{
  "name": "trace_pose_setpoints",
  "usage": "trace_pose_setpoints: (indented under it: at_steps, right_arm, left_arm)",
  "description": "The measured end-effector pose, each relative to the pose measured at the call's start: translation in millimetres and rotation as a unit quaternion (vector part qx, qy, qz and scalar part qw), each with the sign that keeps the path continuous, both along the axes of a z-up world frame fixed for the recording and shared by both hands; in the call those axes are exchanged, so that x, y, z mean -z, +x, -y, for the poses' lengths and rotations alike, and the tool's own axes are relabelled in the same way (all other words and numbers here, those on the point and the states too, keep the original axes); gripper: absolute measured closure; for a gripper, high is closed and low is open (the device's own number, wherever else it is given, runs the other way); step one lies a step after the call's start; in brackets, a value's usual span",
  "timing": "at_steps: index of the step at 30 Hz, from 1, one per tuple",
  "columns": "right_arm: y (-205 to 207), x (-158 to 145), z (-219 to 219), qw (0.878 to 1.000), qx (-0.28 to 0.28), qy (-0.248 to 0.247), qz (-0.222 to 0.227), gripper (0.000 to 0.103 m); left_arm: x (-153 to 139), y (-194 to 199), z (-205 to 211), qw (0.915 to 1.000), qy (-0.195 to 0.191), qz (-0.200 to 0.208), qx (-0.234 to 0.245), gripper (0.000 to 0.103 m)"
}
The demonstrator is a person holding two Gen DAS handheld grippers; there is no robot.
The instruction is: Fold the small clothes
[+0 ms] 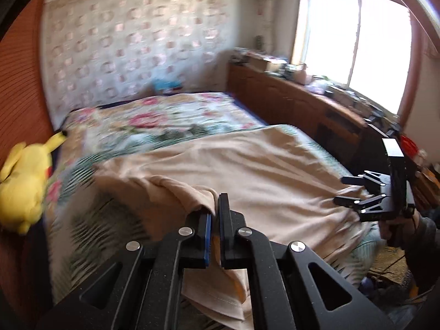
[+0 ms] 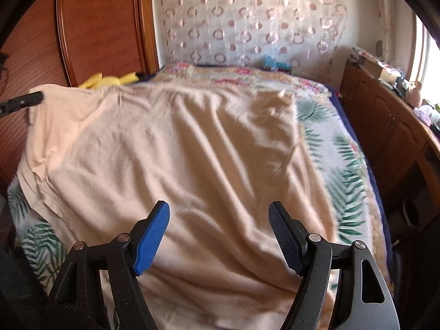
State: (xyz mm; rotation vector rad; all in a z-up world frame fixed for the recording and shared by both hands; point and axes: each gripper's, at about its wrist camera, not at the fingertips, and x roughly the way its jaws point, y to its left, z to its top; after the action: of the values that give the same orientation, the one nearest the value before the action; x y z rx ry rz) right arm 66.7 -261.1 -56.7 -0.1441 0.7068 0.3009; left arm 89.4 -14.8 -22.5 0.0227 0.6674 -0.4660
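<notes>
A beige garment (image 1: 261, 170) lies spread over the floral bedspread (image 1: 154, 121). My left gripper (image 1: 215, 209) is shut on a bunched edge of the beige garment and lifts it, with cloth hanging between the fingers. My right gripper (image 2: 218, 217) is open and empty, its blue pads (image 2: 154, 233) hovering over the near part of the garment (image 2: 192, 148). The right gripper also shows at the right of the left wrist view (image 1: 346, 192), open beside the garment's edge. A left gripper fingertip (image 2: 30, 99) shows at the garment's far left corner.
A yellow plush toy (image 1: 24, 184) lies at the bed's left side, by the wooden headboard (image 2: 104, 27). A wooden cabinet (image 1: 297, 101) with clutter runs along the right under a bright window (image 1: 354, 41). A patterned curtain (image 2: 247, 22) hangs behind the bed.
</notes>
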Motion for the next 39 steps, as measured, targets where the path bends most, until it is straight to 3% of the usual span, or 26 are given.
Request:
trace_pose_setpoints:
  at_steps: [9, 15, 19, 22, 24, 26, 28, 29, 30, 39]
  right_arm:
    - [-33.3, -21.1, 47.9, 0.998, 0.049, 0.026, 0.037, 0.029]
    - [-48.8, -22.6, 61.8, 0.996, 0.067, 0.030, 0.046, 0.030]
    - [-58.8, -23.4, 66.4, 0.995, 0.077, 0.044, 0.052, 0.030]
    - [-62.4, -17.7, 65.8, 0.995, 0.078, 0.048, 0.047, 0.030]
    - [-62.9, -15.4, 64.0, 0.995, 0.079, 0.047, 0.042, 0.031]
    - [-62.0, -16.7, 64.6, 0.995, 0.077, 0.049, 0.038, 0.030]
    - [-59.4, -18.2, 62.8, 0.995, 0.074, 0.051, 0.036, 0.030]
    - [-57.4, -20.3, 62.7, 0.996, 0.070, 0.052, 0.035, 0.030]
    - [-55.2, -21.6, 61.0, 0.996, 0.067, 0.052, 0.034, 0.030]
    - [-19.7, -26.1, 34.6, 0.998, 0.032, 0.050, 0.025, 0.030]
  left_arm:
    - [-23.8, 19.0, 110.6, 0.9923, 0.021, 0.014, 0.121, 0.098]
    - [-41.0, 21.7, 161.0, 0.9853, 0.016, 0.017, 0.169, 0.098]
    - [-41.1, 18.2, 181.6, 0.9838, 0.025, 0.016, 0.177, 0.098]
    - [-31.5, 16.4, 183.1, 0.9831, 0.030, 0.008, 0.181, 0.084]
    - [-27.3, 14.9, 177.3, 0.9835, 0.033, 0.011, 0.178, 0.066]
    - [-26.0, 15.1, 167.2, 0.9850, 0.033, 0.015, 0.169, 0.058]
    - [-23.5, 17.4, 155.8, 0.9876, 0.032, 0.016, 0.153, 0.044]
    - [-22.3, 19.1, 148.2, 0.9890, 0.031, 0.017, 0.143, 0.029]
    - [-20.3, 19.7, 143.8, 0.9901, 0.029, 0.018, 0.136, 0.021]
    - [6.6, 23.8, 83.4, 0.9982, 0.033, 0.007, 0.050, 0.021]
